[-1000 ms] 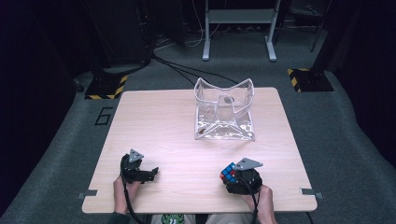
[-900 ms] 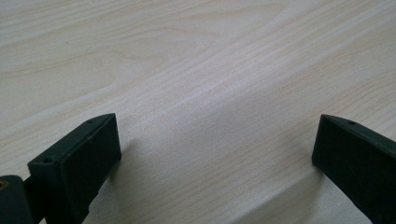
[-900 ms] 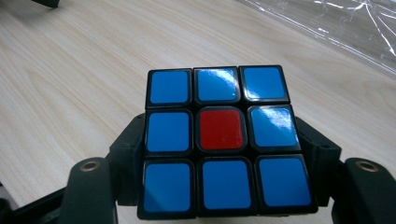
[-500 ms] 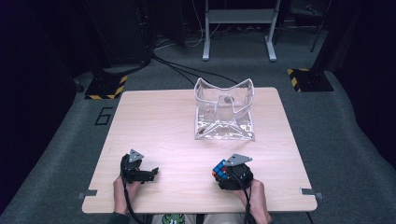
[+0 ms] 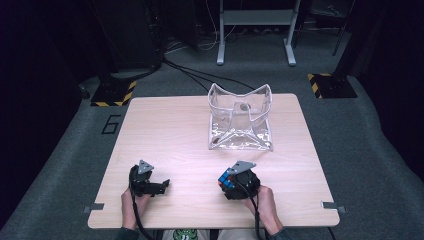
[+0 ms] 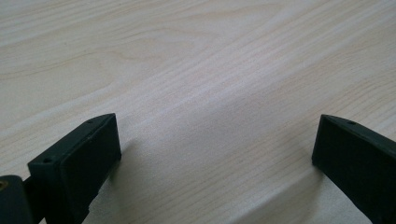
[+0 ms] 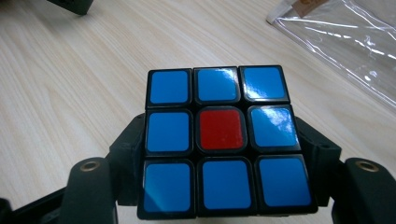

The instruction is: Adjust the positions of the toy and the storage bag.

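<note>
Near the front edge of the wooden table (image 5: 165, 130), right of its middle, the right gripper (image 5: 231, 181) pinches a puzzle cube (image 7: 219, 140) between its two black jaws, one jaw pressed against each side of the cube. In the right gripper view the cube's upward face shows eight blue squares around a red centre square, and the jaws hug the lower half of the cube's flanks with no gap visible. From the high view the cube (image 5: 225, 179) sits at the gripper's left front, blue and red tiles showing, above the tabletop; whether it touches the wood cannot be told. The person's right hand (image 5: 263, 202) grips the tool from the front edge, a cable trailing back over the wrist. Toward the front left corner the left gripper (image 5: 159, 186) lies low over the table, held by the left hand (image 5: 131, 206). In the left gripper view its jaws are spread wide, one at each side of the frame, with only bare wood grain between them; they hold nothing, and their tips lie close to the surface. Farther off, past the middle of the table toward the far edge and right of centre, stands a clear plastic container (image 5: 241, 119) with flared, raised corners.
</note>
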A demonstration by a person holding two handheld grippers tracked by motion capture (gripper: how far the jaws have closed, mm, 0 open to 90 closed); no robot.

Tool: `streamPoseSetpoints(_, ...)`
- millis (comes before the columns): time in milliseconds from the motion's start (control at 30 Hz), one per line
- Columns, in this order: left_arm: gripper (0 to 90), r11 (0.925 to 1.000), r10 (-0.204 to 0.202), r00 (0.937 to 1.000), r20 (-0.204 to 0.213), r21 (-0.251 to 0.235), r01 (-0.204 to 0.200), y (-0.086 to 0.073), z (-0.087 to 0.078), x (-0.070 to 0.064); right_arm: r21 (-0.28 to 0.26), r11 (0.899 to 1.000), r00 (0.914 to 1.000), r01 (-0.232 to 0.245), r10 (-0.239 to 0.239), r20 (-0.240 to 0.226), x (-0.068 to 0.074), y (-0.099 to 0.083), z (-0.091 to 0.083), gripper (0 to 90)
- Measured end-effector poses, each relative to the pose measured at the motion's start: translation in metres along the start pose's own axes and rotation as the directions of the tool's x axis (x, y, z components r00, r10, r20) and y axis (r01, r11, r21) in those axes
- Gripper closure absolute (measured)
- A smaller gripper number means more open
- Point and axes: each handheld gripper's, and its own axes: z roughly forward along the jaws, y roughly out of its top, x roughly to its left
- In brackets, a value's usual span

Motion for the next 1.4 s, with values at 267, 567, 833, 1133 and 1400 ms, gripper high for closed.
streamPoseSetpoints(267, 1.1, 1.0000, 0.001, 1.0000, 0.001, 0.000, -0.001, 0.000, 0.000, 0.000, 0.005, 1.000, 0.9995, 0.018, -0.018, -0.025, 0.004, 0.012, 0.013, 32.8)
streamPoseSetpoints(567, 1.1, 1.0000, 0.002, 1.0000, 0.001, 0.001, -0.002, 0.000, 0.000, 0.000, 0.017, 1.000, 0.9977, 0.023, -0.022, -0.064, 0.005, 0.024, 0.039, 32.8)
streamPoseSetpoints(833, 1.1, 1.0000, 0.001, 1.0000, 0.001, 0.001, -0.001, 0.000, 0.000, 0.000, 0.040, 0.999, 0.9956, 0.026, -0.023, -0.091, 0.006, 0.031, 0.057, 32.8)
streamPoseSetpoints(1133, 1.1, 1.0000, 0.001, 1.0000, 0.001, 0.000, -0.001, 0.000, 0.000, 0.000, 0.055, 0.998, 0.9941, 0.019, -0.013, -0.108, 0.007, 0.031, 0.071, 32.8)
streamPoseSetpoints(1400, 1.0, 1.0000, 0.001, 1.0000, 0.001, 0.000, -0.001, 0.000, 0.000, 0.000, 0.043, 0.998, 0.9922, 0.043, -0.037, -0.119, 0.010, 0.032, 0.076, 32.7)
